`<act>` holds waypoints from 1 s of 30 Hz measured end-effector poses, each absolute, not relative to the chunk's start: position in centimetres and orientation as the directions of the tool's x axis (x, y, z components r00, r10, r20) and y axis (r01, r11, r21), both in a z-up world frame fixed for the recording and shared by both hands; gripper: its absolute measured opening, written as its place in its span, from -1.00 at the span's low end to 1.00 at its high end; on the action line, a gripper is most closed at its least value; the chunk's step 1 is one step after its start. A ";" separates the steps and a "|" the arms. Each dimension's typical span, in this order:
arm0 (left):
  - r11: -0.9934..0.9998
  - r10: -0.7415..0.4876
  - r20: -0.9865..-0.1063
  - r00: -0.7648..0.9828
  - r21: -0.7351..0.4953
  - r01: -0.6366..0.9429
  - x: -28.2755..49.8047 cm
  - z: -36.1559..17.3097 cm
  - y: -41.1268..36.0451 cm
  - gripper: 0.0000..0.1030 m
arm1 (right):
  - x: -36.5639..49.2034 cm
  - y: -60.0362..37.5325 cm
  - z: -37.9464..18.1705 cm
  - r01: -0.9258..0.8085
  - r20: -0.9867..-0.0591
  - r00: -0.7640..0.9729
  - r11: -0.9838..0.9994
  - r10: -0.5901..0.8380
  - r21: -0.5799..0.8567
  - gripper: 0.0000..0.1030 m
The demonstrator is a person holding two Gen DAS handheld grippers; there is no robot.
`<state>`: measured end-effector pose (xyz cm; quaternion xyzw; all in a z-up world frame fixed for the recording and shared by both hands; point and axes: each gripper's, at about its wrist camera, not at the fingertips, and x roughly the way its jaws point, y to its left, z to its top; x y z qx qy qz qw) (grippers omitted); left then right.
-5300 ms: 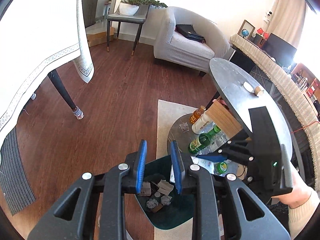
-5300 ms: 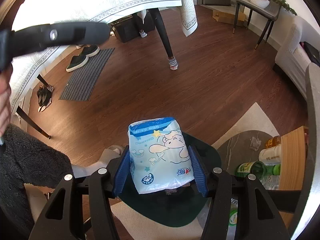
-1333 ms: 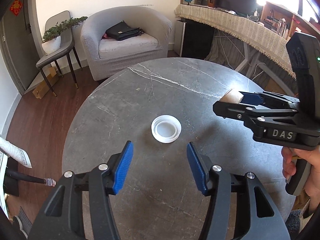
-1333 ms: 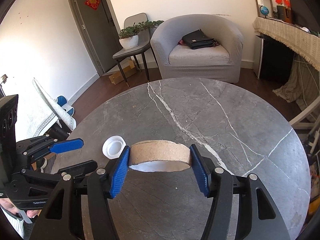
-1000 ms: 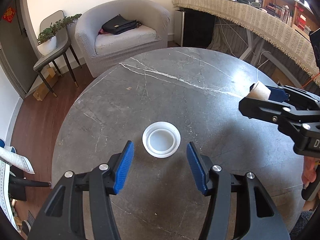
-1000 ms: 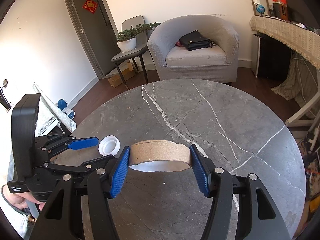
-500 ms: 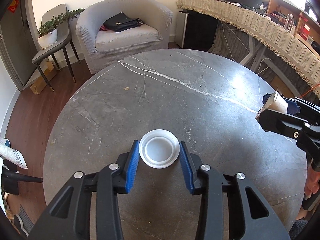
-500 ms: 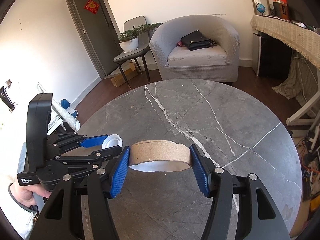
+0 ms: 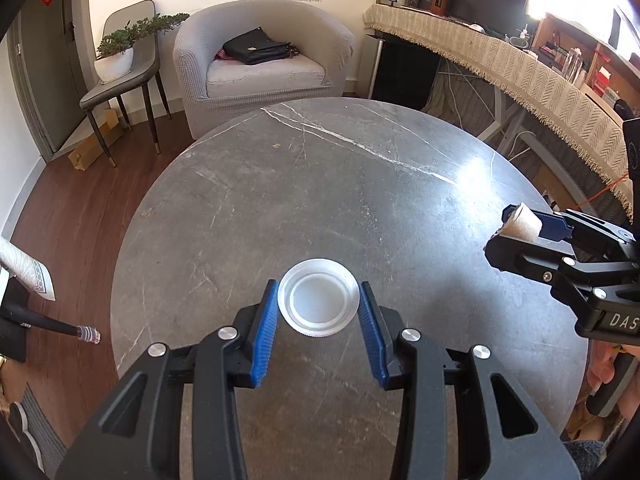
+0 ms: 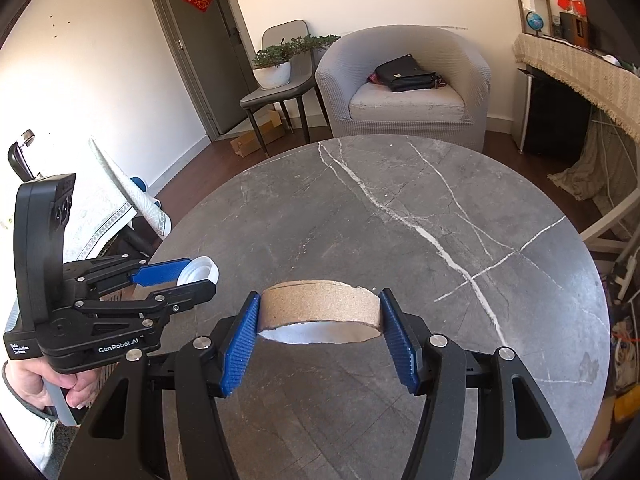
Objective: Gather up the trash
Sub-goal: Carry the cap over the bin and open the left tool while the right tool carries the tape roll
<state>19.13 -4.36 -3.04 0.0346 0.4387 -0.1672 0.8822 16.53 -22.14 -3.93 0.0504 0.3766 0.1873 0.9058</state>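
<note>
Since a second ago our left gripper [image 9: 318, 322] has closed in on the white plastic lid [image 9: 318, 298], which lay loose on the table between wide-spread pads; now both blue pads press its rim and, in the right wrist view, the lid [image 10: 200, 270] hangs clear above the table edge. Our right gripper [image 10: 320, 340] pinches the cardboard tape core [image 10: 320, 308] across its width, as it did then, with the ring tilted so we see its white inner face.

On the left gripper's black body we read "GenRobot.AI" and a small label "Data Acquisition System"; the right gripper's body shows the letters "DAS" in the left wrist view, where the core [image 9: 522, 224] peeks out between the pads.

We count two pieces of trash, one in each gripper, and two grippers, each held by one hand; the left hand [image 10: 44, 384] shows with a pale cuff.

Beneath both lies the round grey marble table [image 9: 360, 200], its top bare apart from white veins, leaving the whole surface open out to the curved rim. Past the far rim stand one grey armchair [image 10: 404, 88] with one black bag [image 10: 406, 72] on its seat, one grey chair [image 10: 280, 88] carrying one potted plant [image 10: 276, 64], and one door [image 10: 204, 40] with a red paper ornament whose character we cannot read.
</note>
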 end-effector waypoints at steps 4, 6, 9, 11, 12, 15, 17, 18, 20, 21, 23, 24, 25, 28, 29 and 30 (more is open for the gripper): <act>0.948 -0.257 -0.775 0.577 -0.088 0.304 16.3 -2.5 -2.5 -0.18 | 15.3 -20.5 -4.0 -0.327 -0.658 0.637 0.914 0.401 0.240 0.17; 0.954 -0.248 -0.770 0.588 -0.090 0.285 14.8 -2.1 -1.2 -0.18 | 14.9 -19.4 -3.9 -0.341 -0.658 0.631 0.909 0.412 0.242 0.17; 0.961 -0.235 -0.762 0.604 -0.090 0.260 12.7 -1.4 0.9 -0.18 | 14.4 -17.4 -3.7 -0.370 -0.660 0.618 0.899 0.428 0.236 0.17; 0.966 -0.226 -0.758 0.611 -0.093 0.241 11.5 -1.1 2.4 -0.18 | 14.0 -15.9 -3.5 -0.391 -0.659 0.612 0.892 0.436 0.228 0.17; 0.968 -0.221 -0.758 0.614 -0.094 0.232 11.1 -1.0 3.1 -0.18 | 13.9 -15.4 -3.4 -0.400 -0.658 0.610 0.888 0.442 0.226 0.17; 0.974 -0.208 -0.756 0.620 -0.106 0.198 9.5 -1.1 5.3 -0.18 | 13.2 -13.4 -3.1 -0.437 -0.663 0.597 0.876 0.452 0.204 0.17; 0.979 -0.197 -0.757 0.624 -0.112 0.172 8.5 -1.4 6.8 -0.18 | 12.6 -12.3 -2.8 -0.461 -0.666 0.592 0.869 0.454 0.182 0.17; 0.980 -0.194 -0.758 0.622 -0.122 0.157 8.1 -1.6 7.6 -0.18 | 12.3 -11.8 -2.5 -0.473 -0.661 0.593 0.863 0.460 0.175 0.17; 0.983 -0.185 -0.764 0.618 -0.136 0.125 7.5 -2.2 9.1 -0.18 | 11.5 -11.1 -1.8 -0.503 -0.648 0.588 0.846 0.485 0.176 0.17; 0.984 -0.179 -0.769 0.614 -0.143 0.108 7.1 -2.7 9.8 -0.18 | 11.0 -10.8 -1.6 -0.518 -0.635 0.589 0.837 0.500 0.178 0.17; 0.985 -0.171 -0.781 0.601 -0.153 0.081 6.5 -3.6 11.2 -0.18 | 10.6 -9.9 -1.4 -0.545 -0.621 0.582 0.819 0.526 0.183 0.17; 0.986 -0.164 -0.786 0.595 -0.155 0.068 6.3 -4.0 11.8 -0.18 | 10.5 -9.3 -1.5 -0.555 -0.624 0.572 0.811 0.533 0.185 0.17; 0.987 -0.157 -0.791 0.591 -0.153 0.057 6.0 -4.6 12.3 -0.18 | 10.5 -8.7 -1.6 -0.564 -0.625 0.563 0.804 0.541 0.189 0.17; 0.991 -0.123 -0.818 0.562 -0.136 0.020 5.6 -6.3 13.9 -0.18 | 10.5 -6.8 -1.9 -0.592 -0.627 0.536 0.781 0.566 0.198 0.17; 0.992 -0.111 -0.826 0.553 -0.125 0.013 5.4 -6.8 14.3 -0.18 | 10.4 -6.1 -2.0 -0.600 -0.634 0.525 0.775 0.568 0.198 0.17; 0.993 -0.103 -0.830 0.549 -0.119 0.008 5.3 -7.1 14.6 -0.18 | 10.3 -5.5 -1.9 -0.609 -0.634 0.518 0.768 0.574 0.198 0.17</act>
